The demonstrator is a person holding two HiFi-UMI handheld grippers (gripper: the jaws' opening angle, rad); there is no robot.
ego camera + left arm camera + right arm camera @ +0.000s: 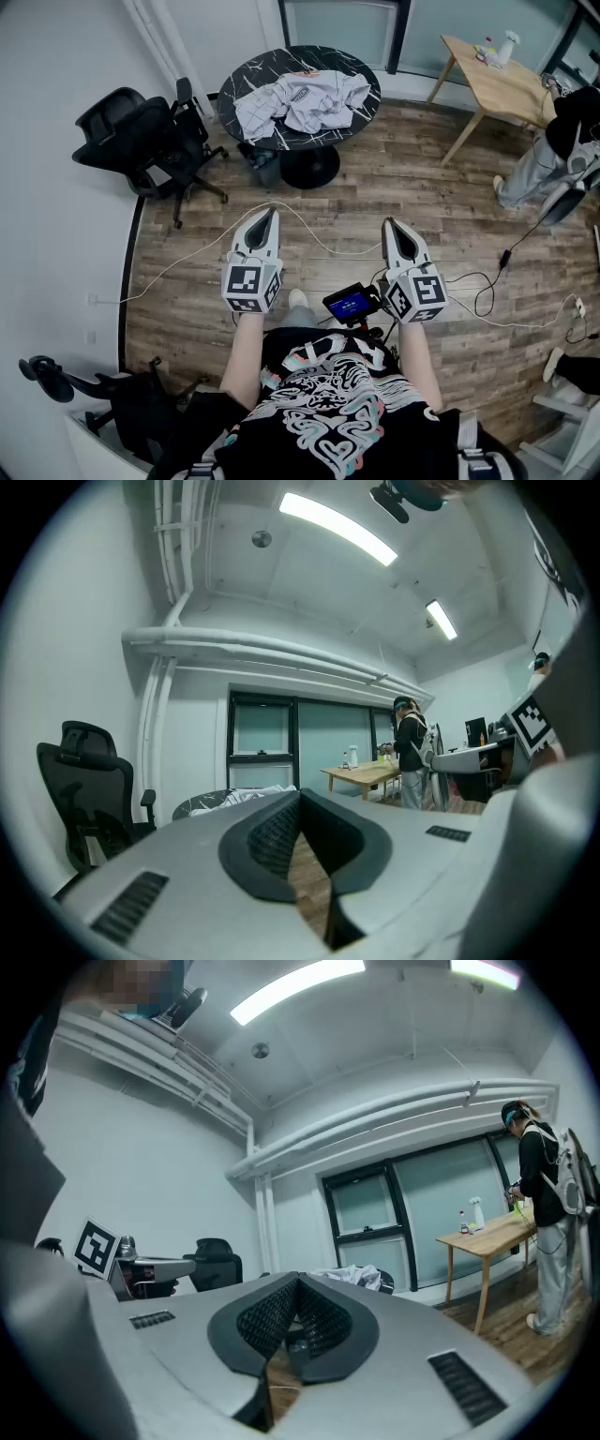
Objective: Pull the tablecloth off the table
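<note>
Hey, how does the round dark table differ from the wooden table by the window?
The round table has a dark marbled top on a single pedestal; the wooden table is light, rectangular, on splayed legs. The round table carries a crumpled white tablecloth; the wooden table carries a spray bottle and small items. Both stand on the plank floor.

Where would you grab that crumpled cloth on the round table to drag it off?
Pinch the tablecloth at its bunched corner on the round table's near-left rim, coming from the person's side. That fold seems to overhang the edge, so it can probably be pinched from both faces.
</note>
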